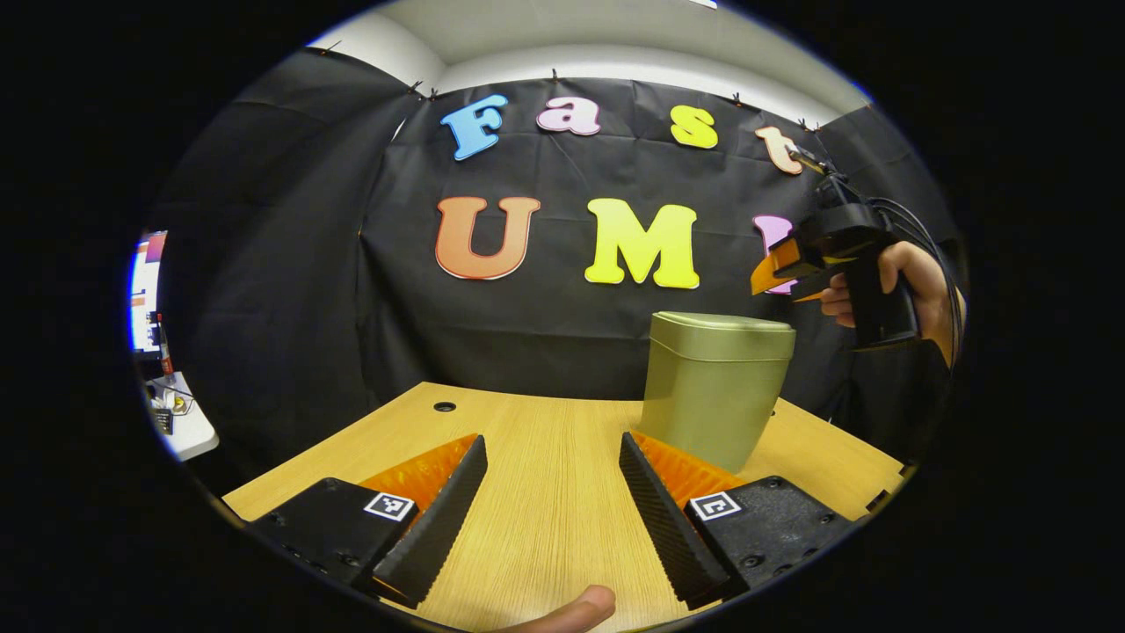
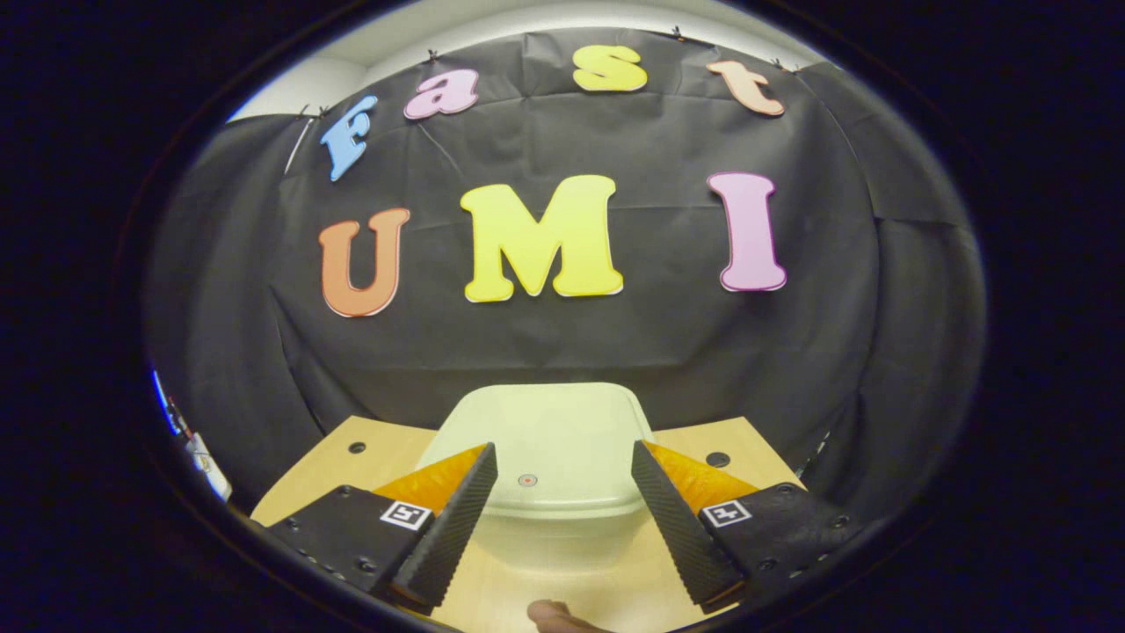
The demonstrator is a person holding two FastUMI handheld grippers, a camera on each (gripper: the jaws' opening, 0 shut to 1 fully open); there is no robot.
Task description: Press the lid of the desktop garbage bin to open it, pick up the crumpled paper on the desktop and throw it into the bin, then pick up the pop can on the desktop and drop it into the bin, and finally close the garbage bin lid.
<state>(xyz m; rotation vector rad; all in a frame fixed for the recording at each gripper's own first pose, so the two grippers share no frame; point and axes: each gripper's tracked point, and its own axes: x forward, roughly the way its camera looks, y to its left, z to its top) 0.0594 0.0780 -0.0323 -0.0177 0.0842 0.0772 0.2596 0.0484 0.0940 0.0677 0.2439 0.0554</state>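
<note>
The olive-green garbage bin [image 1: 712, 396] stands on the wooden table [image 1: 545, 475], right of centre, with its lid [image 1: 722, 326] down. My left gripper [image 1: 552, 519] hovers low over the table in front of the bin, open, nothing between its fingers. Farther off, a hand [image 1: 905, 281] holds my right gripper [image 1: 778, 274] in the air above and to the right of the bin. In the right gripper view the pale lid [image 2: 540, 431] lies directly below, with a small red dot [image 2: 527, 480] near its front edge. My right gripper [image 2: 562, 527] is open above it, apart from the lid.
The table has round cable holes [image 1: 445, 407] [image 2: 357, 447] [image 2: 717, 459]. The black cloth wall closes in behind the bin. A white side desk [image 1: 180, 431] with small items stands off the table's left. A fingertip [image 1: 571, 611] shows at the bottom edge.
</note>
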